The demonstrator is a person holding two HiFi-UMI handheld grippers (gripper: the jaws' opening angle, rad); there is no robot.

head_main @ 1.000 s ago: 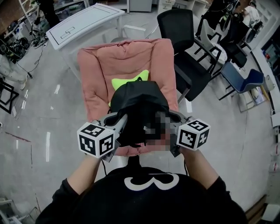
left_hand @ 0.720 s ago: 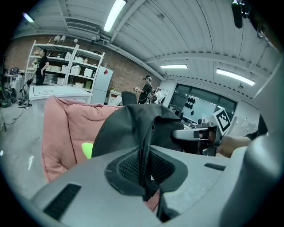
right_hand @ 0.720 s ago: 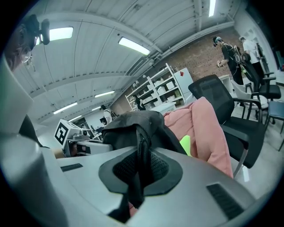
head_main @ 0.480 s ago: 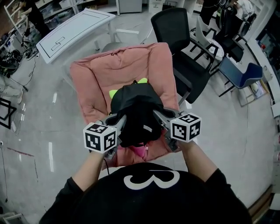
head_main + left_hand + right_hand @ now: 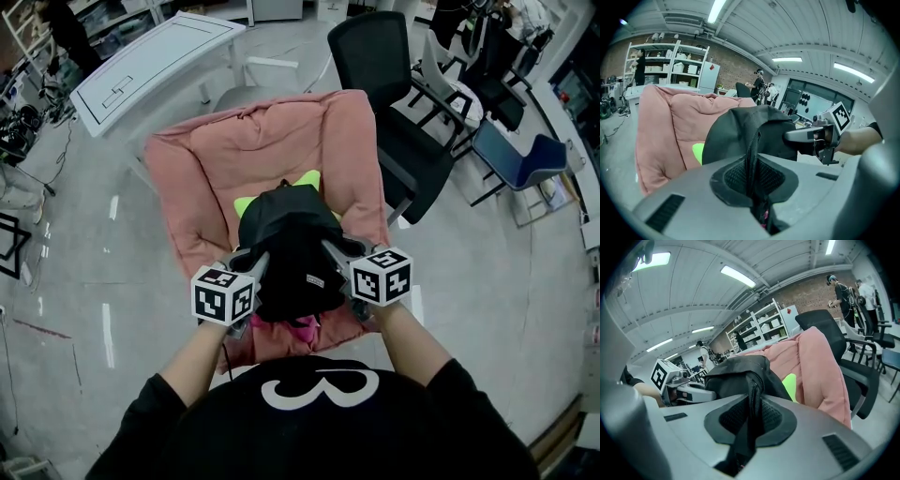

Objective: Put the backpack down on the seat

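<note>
A black backpack with lime-green tips and a pink patch hangs low over the pink cushioned seat, held from both sides. My left gripper is shut on a fold of the bag's black fabric at its left edge. On the other edge my right gripper pinches black fabric between its shut jaws. In the left gripper view the bag bulges in front of the seat's pink back. Whether its bottom touches the cushion is hidden.
A black office chair stands close to the seat's right side. A white table is behind at the left. More chairs stand at the right. People stand by shelves in the distance. Grey floor surrounds the seat.
Both grippers have gone down and forward with the backpack, bringing it lower over the seat cushion. Their grip on the fabric is unchanged.
</note>
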